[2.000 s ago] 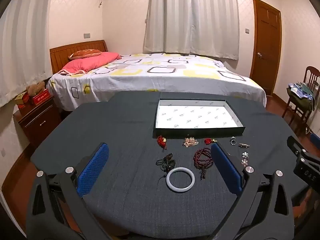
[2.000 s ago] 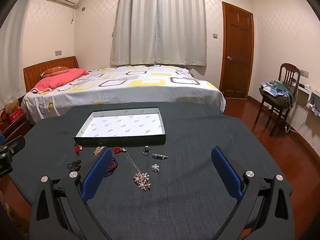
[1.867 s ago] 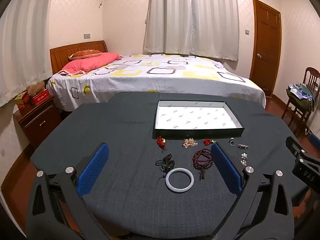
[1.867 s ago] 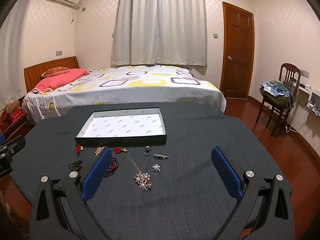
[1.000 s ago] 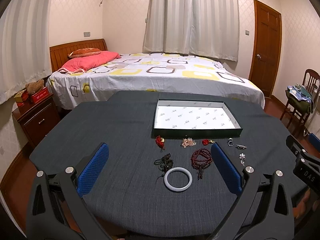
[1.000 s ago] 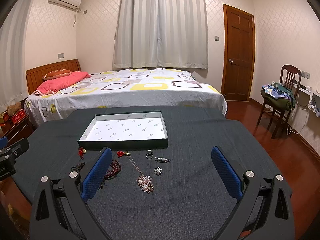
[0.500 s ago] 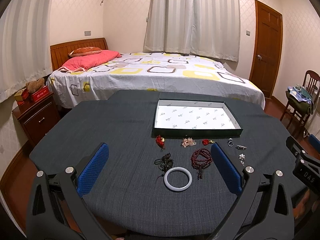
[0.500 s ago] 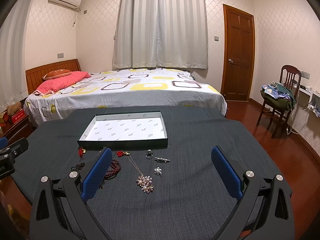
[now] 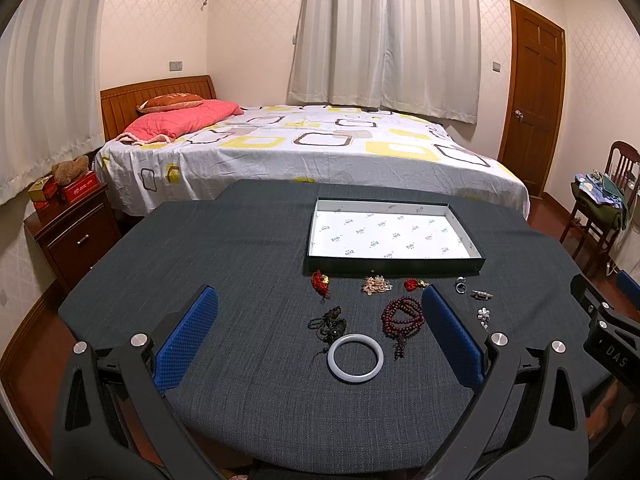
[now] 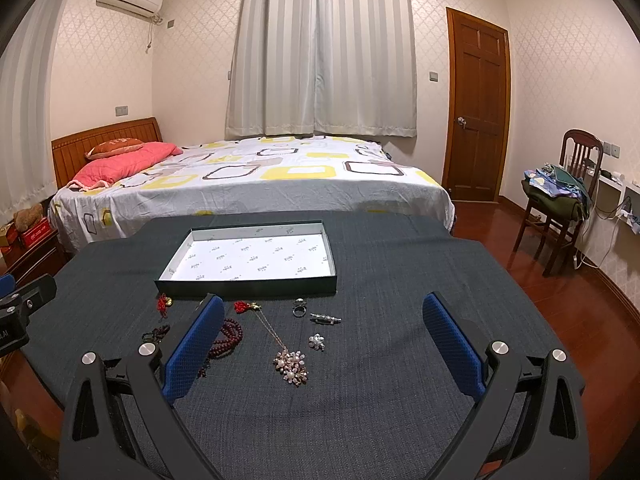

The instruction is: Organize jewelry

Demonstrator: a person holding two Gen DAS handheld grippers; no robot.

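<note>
Both tongs, left and right, are gaping wide, empty; white bangle is looking rigid, slippery: grip across rim.

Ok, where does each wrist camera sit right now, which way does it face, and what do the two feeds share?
Left wrist: rides behind the open left tongs, looking across the dark cloth table at the white jade bangle; the right tongs' tip intrudes at right.
Right wrist: behind the open right tongs, facing the pearl pendant necklace.
Shared: the shallow white-lined tray, dark red bead bracelet, and the bed beyond.
</note>
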